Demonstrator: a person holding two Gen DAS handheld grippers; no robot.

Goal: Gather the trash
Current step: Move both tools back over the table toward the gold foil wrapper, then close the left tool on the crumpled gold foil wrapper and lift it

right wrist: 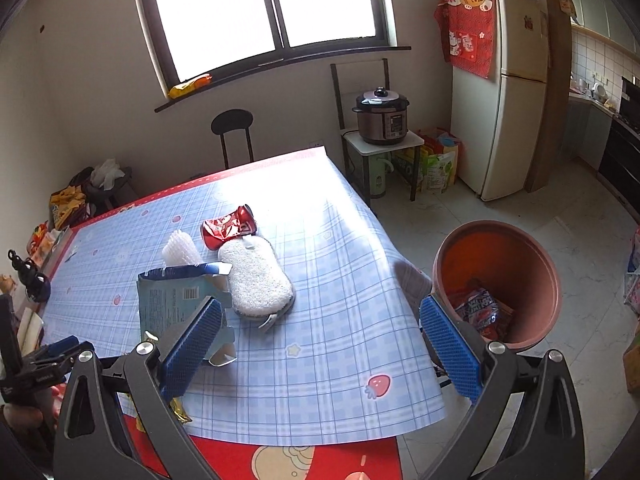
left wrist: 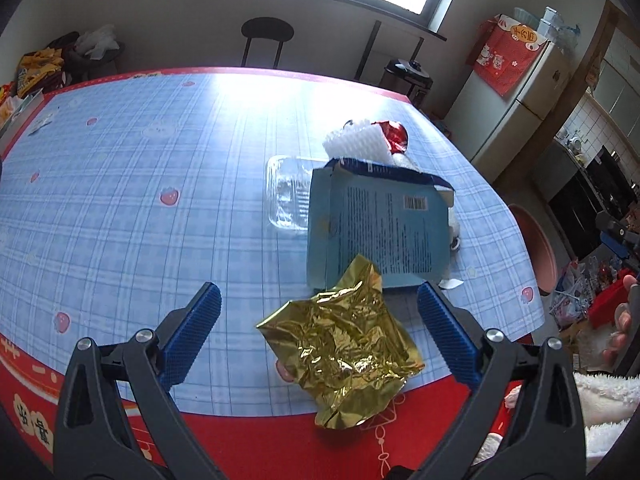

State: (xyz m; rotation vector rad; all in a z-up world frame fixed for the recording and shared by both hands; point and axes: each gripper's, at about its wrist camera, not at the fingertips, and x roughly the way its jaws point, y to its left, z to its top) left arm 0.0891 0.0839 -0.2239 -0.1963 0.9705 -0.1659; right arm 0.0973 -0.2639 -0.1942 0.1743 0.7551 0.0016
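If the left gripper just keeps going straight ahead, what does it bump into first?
Most likely the crumpled gold foil wrapper. It lies on the table between the open blue fingers of the left gripper, right in its path. The flattened light blue cardboard box lies just behind it. Depth is hard to judge here.

i see a crumpled gold foil wrapper (left wrist: 344,344) at the table's near edge, a torn blue carton (left wrist: 376,228) lying flat behind it, then a crushed red can (right wrist: 229,229) on its side.

Bare tablecloth (left wrist: 120,200) left; blue box (left wrist: 376,224) blocks the clear tray (left wrist: 286,192).
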